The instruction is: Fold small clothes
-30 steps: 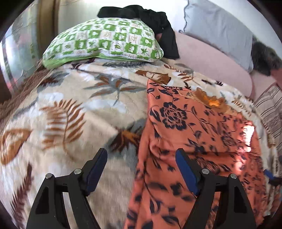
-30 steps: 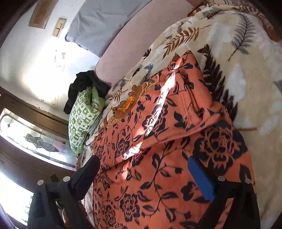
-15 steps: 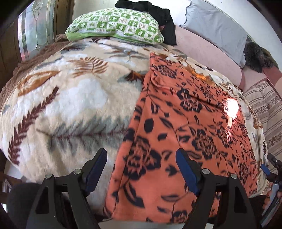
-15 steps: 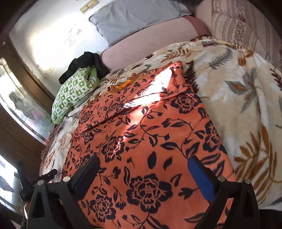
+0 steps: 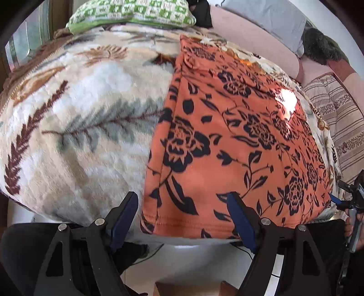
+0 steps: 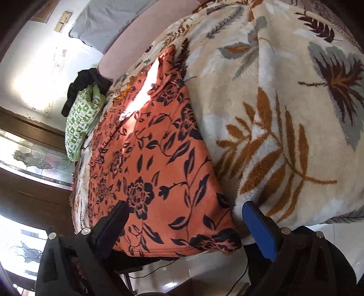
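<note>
Left claw [image 5: 182,210] hangs wide open over the near hem of the orange garment [image 5: 227,141], nothing pinched between its two blue-padded fingers; the cloth's left corner sits in the gap, the pads clear of it; right claw [image 6: 185,216] is spread just as wide at the opposite corner, also gripping nothing, its right pad beside the cloth's edge; that same claw peeks in at the far right of the left view, a hand wrapped round its handle. One garment only: soft, fleecy orange fabric printed with black roses, leaves and vines, a stitched hem along the near edge, laid flat as a long rectangle down the bed and drooping slightly over the bed's front edge; a bright patch of sunlight lands on its far half. Under it, one plush cream blanket [image 5: 79,118], thick pile, patterned with brown, rust and grey fern leaves. Up at the head: one green-and-white checked pillow [image 5: 136,12], puffy; one dark crumpled piece of clothing [image 6: 84,84] just behind it; one smooth grey pillow [image 6: 107,20] against the pink padded headboard; one striped quilt [image 5: 336,118] at the right.
</note>
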### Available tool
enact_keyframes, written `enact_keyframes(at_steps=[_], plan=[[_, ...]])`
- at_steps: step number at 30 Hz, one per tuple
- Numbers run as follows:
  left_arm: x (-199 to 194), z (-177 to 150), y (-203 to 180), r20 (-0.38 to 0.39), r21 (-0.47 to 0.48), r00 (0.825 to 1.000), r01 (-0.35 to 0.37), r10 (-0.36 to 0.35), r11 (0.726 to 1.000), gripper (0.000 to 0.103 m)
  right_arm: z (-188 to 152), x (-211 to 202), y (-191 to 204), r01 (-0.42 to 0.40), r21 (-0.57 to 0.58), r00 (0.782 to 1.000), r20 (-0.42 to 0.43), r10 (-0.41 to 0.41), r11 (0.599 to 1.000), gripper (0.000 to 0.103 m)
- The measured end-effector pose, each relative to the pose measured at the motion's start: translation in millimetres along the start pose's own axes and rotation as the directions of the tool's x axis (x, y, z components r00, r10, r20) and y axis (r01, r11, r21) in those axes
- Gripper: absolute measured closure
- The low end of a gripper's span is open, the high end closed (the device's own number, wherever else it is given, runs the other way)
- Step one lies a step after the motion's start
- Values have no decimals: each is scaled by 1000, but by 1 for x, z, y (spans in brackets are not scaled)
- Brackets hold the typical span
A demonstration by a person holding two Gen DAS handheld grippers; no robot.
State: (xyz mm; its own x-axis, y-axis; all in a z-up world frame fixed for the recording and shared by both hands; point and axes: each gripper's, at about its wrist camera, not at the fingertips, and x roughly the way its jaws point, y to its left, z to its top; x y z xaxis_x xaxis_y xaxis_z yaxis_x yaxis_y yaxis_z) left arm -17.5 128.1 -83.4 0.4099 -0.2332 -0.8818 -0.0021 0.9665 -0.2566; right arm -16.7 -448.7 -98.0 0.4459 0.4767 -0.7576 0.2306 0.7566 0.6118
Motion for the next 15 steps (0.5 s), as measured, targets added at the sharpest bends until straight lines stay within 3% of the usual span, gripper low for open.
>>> enact_keyframes(at_steps=[3,5,9,11,13,15], plan=[[2,-3,2,-8,-10,1000,-5,5,1000,22,-3,7,1,-6,-29,1000,-28,5,1000,4],[-6,-4,4,23,-25,1000,14,-13,1000,22,-5,-3,9,5,-54,1000,13,-4,999,12],[-10,-2,7,43,-28,998,47,-45,999,22,-3,-22,29,-41,-144,994,97,55,989,12],[-1,0,7,9,-33,999,37,-37,999,22,5,-4,25,-57,-123,998,30,61,991,12],[10,-1,9,-30,-41,999,28,-29,999,22,10,21,11,-21,-58,998,-52,18,998,12],[14,-4,11,-58,-46,998,14,-16,999,24,10,22,9,-34,-48,998,-57,31,998,12]])
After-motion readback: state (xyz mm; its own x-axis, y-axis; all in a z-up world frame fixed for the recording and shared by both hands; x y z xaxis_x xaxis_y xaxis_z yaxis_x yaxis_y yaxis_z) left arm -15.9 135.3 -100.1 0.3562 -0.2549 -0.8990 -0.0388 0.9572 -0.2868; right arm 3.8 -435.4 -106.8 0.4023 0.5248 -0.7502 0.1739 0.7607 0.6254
